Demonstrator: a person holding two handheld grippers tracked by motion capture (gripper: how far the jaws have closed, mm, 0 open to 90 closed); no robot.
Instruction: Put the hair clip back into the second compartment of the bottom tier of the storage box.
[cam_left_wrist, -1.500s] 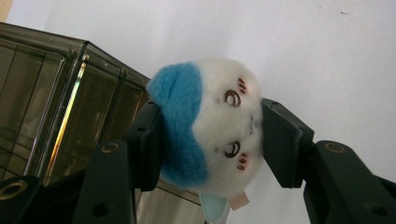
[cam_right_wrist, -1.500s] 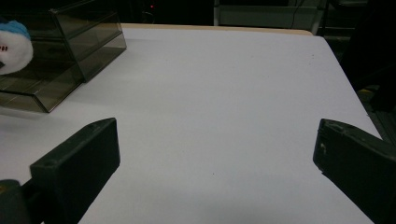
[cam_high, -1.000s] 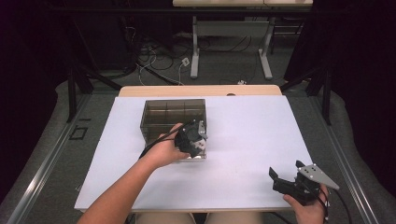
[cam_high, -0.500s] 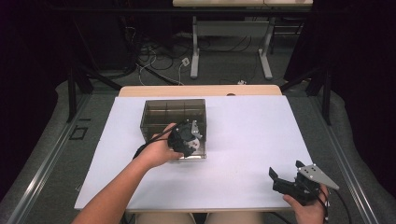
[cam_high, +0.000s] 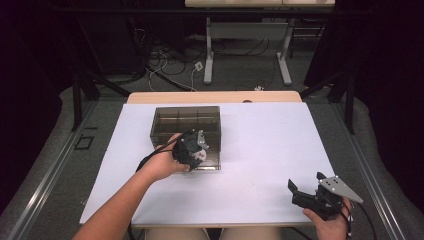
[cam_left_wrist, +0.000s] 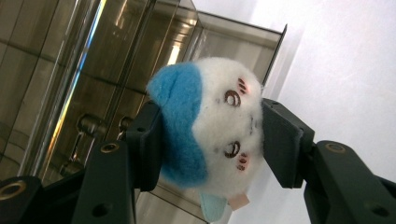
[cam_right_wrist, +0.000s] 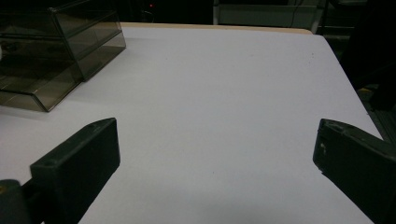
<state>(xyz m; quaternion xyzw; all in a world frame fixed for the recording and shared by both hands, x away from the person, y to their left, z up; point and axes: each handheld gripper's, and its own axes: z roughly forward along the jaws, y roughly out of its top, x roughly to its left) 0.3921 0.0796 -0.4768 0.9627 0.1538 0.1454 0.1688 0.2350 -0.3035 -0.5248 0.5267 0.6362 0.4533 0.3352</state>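
The left gripper (cam_left_wrist: 212, 140) pinches a small white and blue plush toy (cam_left_wrist: 208, 140) above the near side of the smoky transparent plastic box (cam_high: 186, 126). The right gripper (cam_right_wrist: 215, 163) rests spread wide over the white table (cam_high: 270, 145), near right corner.

Fuzzy cloth plush toy (cam_left_wrist: 210, 135), glossy smoked plastic box (cam_high: 186, 122), matt white tabletop (cam_high: 270, 145)

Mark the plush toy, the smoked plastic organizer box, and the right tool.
plush toy (cam_left_wrist: 210, 135), left gripper view, on its white face between the eyes.
organizer box (cam_high: 186, 114), high view, on its far rim.
right tool (cam_high: 303, 192), high view, midway between its open fingertips.
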